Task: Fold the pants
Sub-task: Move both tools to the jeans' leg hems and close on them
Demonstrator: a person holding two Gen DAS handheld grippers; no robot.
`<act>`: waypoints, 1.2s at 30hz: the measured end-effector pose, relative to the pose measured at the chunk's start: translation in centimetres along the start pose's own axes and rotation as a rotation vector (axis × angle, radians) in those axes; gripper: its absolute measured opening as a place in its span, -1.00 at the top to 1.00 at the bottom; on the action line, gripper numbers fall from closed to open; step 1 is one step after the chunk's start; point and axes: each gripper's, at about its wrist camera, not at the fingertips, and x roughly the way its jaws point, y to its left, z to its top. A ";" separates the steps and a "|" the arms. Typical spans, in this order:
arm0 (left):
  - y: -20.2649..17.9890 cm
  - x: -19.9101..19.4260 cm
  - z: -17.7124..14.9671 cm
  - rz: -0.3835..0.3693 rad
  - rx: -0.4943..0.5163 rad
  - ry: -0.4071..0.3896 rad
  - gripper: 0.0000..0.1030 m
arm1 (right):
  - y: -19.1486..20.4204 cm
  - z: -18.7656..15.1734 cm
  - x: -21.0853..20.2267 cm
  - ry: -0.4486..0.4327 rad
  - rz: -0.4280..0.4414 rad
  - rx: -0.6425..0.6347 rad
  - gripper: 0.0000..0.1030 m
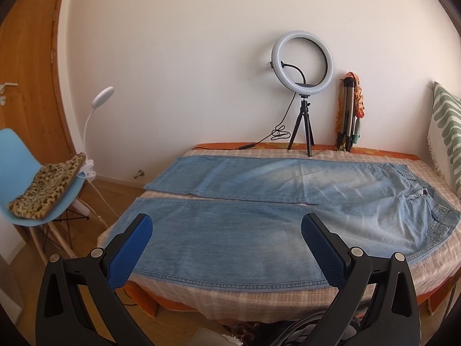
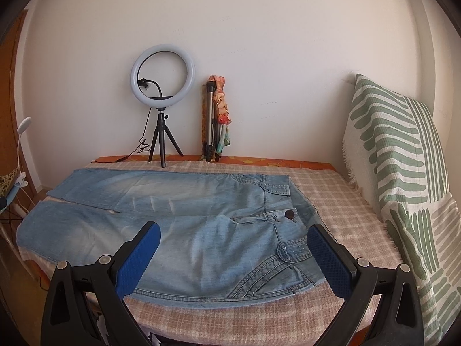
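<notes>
Light blue denim pants [image 1: 259, 219] lie spread flat across a bed, legs running left and waist at the right. Both legs lie side by side with a narrow gap between them. In the right wrist view the pants [image 2: 201, 230] show their waist, a dark button [image 2: 289, 215] and a stitched pocket. My left gripper [image 1: 226, 225] hovers open above the near leg, close to the bed's front edge. My right gripper [image 2: 233, 233] is open above the hip area near the waist. Neither holds anything.
A checked blanket [image 1: 288, 302] covers the bed. A ring light on a small tripod [image 1: 302, 92] and a folded tripod [image 1: 347, 115] stand against the back wall. A green-striped pillow [image 2: 403, 173] leans at right. A blue chair [image 1: 43, 196] with a leopard cushion stands left.
</notes>
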 end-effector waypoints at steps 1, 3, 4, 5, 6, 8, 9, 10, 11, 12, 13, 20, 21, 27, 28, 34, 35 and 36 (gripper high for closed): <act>0.3 0.2 -0.1 0.001 -0.004 0.014 -0.99 | 0.0 -0.2 0.4 0.010 0.015 -0.013 -1.00; 1.2 0.8 -0.6 -0.005 -0.023 0.047 -0.99 | -0.1 -0.6 1.4 0.036 0.051 -0.034 -1.00; 1.6 1.1 -0.7 -0.001 -0.034 0.062 -0.99 | -0.2 -0.8 1.8 0.037 0.073 -0.041 -0.99; 2.0 1.4 -0.9 0.005 -0.038 0.075 -0.99 | -0.3 -1.1 2.1 0.031 0.096 -0.048 -0.99; 2.4 1.7 -1.2 0.014 -0.037 0.090 -0.99 | -0.4 -1.4 2.3 0.024 0.130 -0.055 -1.00; 3.1 2.3 -1.8 0.031 -0.033 0.115 -0.99 | -0.5 -1.9 2.9 0.013 0.190 -0.077 -0.99; 3.4 2.5 -2.1 0.038 -0.036 0.128 -0.97 | -0.3 -2.2 3.3 0.018 0.206 -0.099 -1.00; 3.9 2.8 -2.4 0.041 -0.042 0.139 -0.94 | -0.1 -2.4 3.8 0.034 0.212 -0.126 -0.99; 4.3 3.0 -2.7 0.043 -0.050 0.149 -0.92 | 0.2 -2.7 4.3 0.056 0.220 -0.155 -0.99; 4.8 3.3 -3.0 0.045 -0.058 0.159 -0.90 | 0.5 -3.0 4.8 0.076 0.237 -0.183 -0.97; 5.4 3.5 -3.3 0.045 -0.068 0.168 -0.87 | 1.0 -3.3 5.3 0.094 0.260 -0.212 -0.96; 9.8 5.1 -5.0 0.050 -0.182 0.254 -0.55 | 4.8 -6.1 8.1 0.213 0.391 -0.389 -0.70; 10.7 5.3 -5.2 0.059 -0.201 0.264 -0.52 | 5.3 -6.5 8.7 0.233 0.409 -0.404 -0.65; 16.3 6.8 -7.3 0.100 -0.342 0.314 -0.50 | 8.1 -9.0 11.3 0.317 0.441 -0.536 -0.45; 17.2 7.2 -7.6 0.100 -0.363 0.322 -0.50 | 8.5 -9.2 11.7 0.327 0.450 -0.545 -0.44; 21.9 10.9 -10.4 0.064 -0.546 0.390 -0.50 | 10.8 -9.7 13.4 0.364 0.445 -0.611 -0.31; 22.5 11.6 -10.9 0.058 -0.581 0.398 -0.50 | 11.1 -9.7 13.7 0.372 0.444 -0.613 -0.30; 22.9 12.2 -11.3 0.053 -0.614 0.404 -0.50 | 11.3 -9.7 13.9 0.379 0.445 -0.617 -0.28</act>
